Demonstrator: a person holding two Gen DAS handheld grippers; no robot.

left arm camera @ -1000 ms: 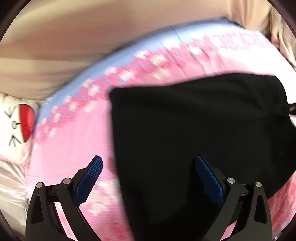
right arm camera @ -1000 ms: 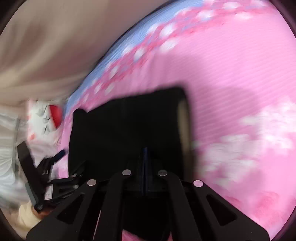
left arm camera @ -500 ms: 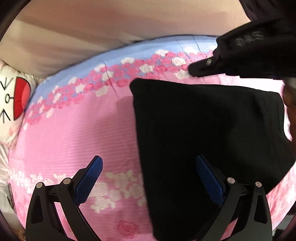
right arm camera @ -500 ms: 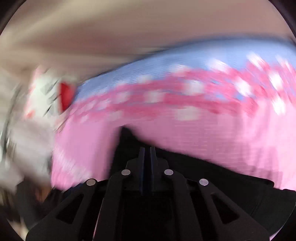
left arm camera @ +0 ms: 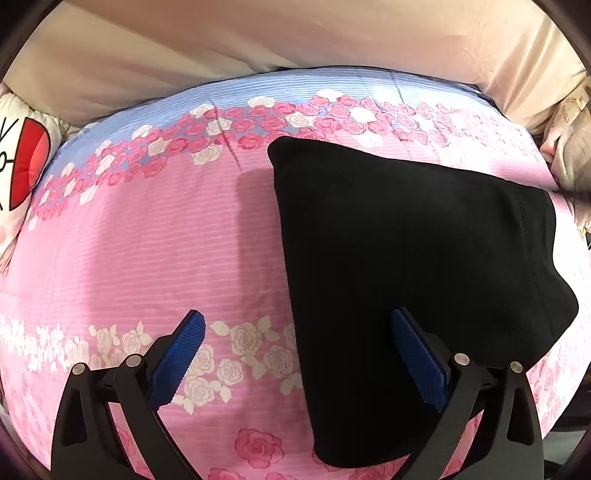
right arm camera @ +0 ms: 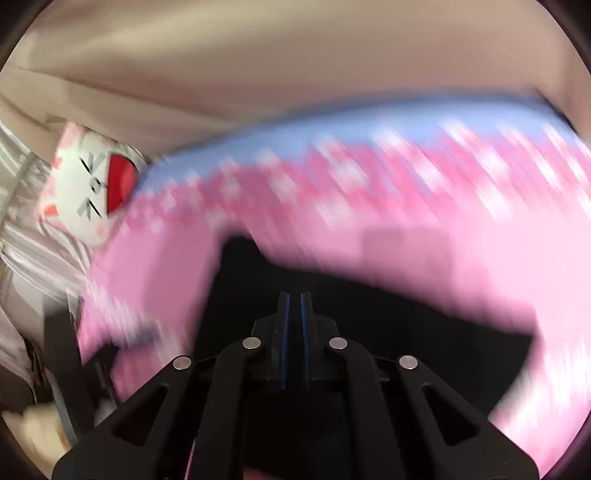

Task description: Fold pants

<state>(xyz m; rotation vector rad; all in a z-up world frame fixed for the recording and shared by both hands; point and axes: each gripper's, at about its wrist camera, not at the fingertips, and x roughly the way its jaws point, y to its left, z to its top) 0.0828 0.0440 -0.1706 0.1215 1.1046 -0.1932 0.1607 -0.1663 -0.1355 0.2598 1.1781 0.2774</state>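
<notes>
Your bedspread fills most of the left wrist view: pink with rose bands, turning blue along its upper edge, with a beige sheet beyond it across the top of the frame. The pants lie flat on the spread in the right half of that frame, a black folded block (its left edge runs straight from upper centre down to the lower middle). A white pillow with a red mark sits at the far left edge.

Your left gripper is spread wide at the bottom of the frame, its blue pads well apart; the left pad hangs over the white roses, the right pad over the pants, and neither is pinching cloth.

The right wrist view is badly smeared. You can still make out the pants as a dark mass at lower centre. Your right gripper has its pads pressed together over that black cloth; whether cloth is caught between them, you cannot tell.
</notes>
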